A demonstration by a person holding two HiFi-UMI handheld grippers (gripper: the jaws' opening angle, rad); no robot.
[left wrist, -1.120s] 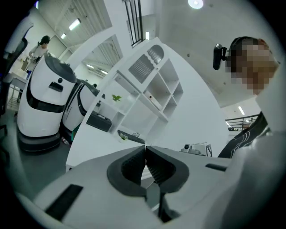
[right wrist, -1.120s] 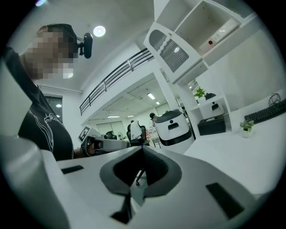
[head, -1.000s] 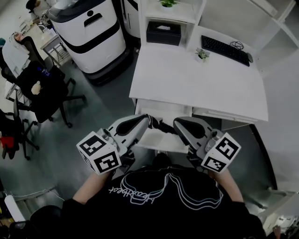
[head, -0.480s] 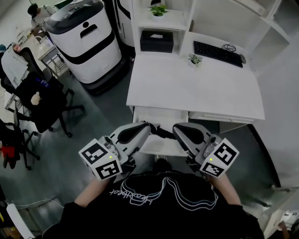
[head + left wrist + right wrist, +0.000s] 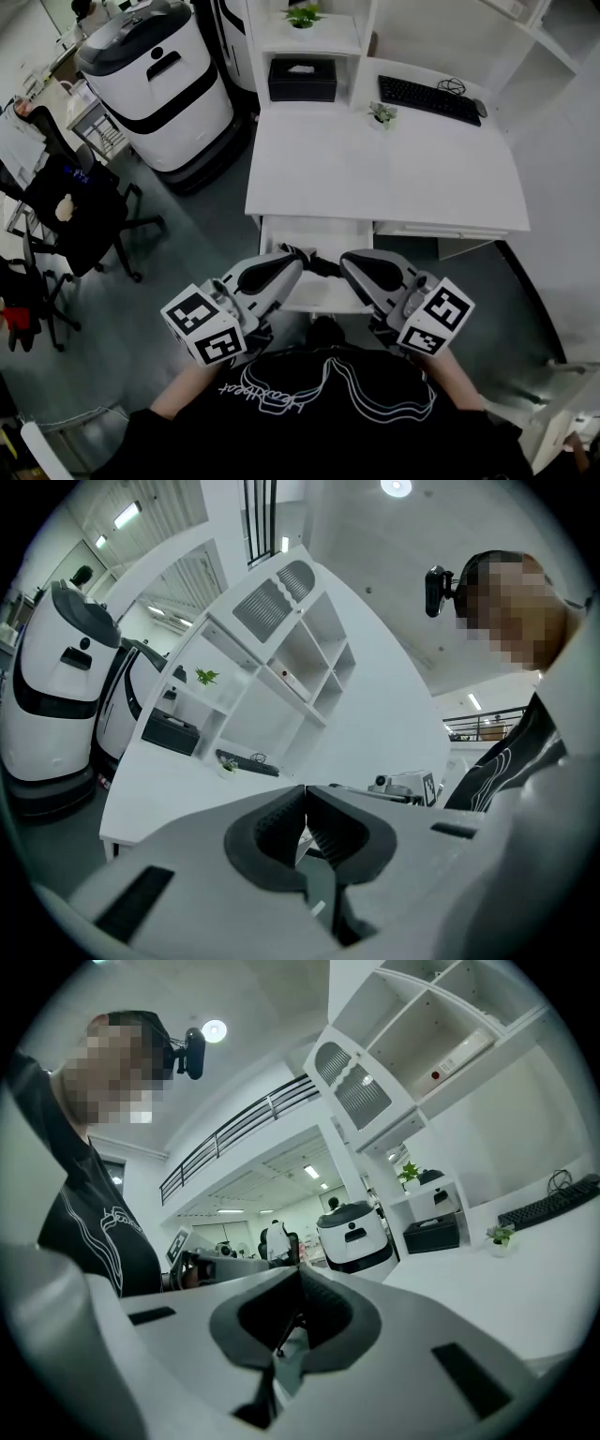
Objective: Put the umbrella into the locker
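Note:
No umbrella and no locker can be made out in any view. In the head view my left gripper (image 5: pixel 298 256) and right gripper (image 5: pixel 343 265) are held level in front of my chest. They point inward at each other, and their dark tips nearly meet. The left gripper view shows the left gripper (image 5: pixel 305 806) shut, ribbed pads pressed together with nothing between them. Seen in its own view, the right gripper (image 5: pixel 300 1286) is shut too and holds nothing. Each gripper's marker cube sits near my hands.
A white desk (image 5: pixel 394 178) stands just ahead, with a drawer unit (image 5: pixel 309 228) under its near edge. On it are a keyboard (image 5: pixel 427 97), a small plant (image 5: pixel 380 112) and a black box (image 5: pixel 302 80). A white robot (image 5: pixel 155 89) and an office chair (image 5: pixel 80 202) stand at the left.
The head view has shifted, so the desk sits lower and more to the left. Both grippers stay shut and tip to tip; the left one has edged slightly sideways.

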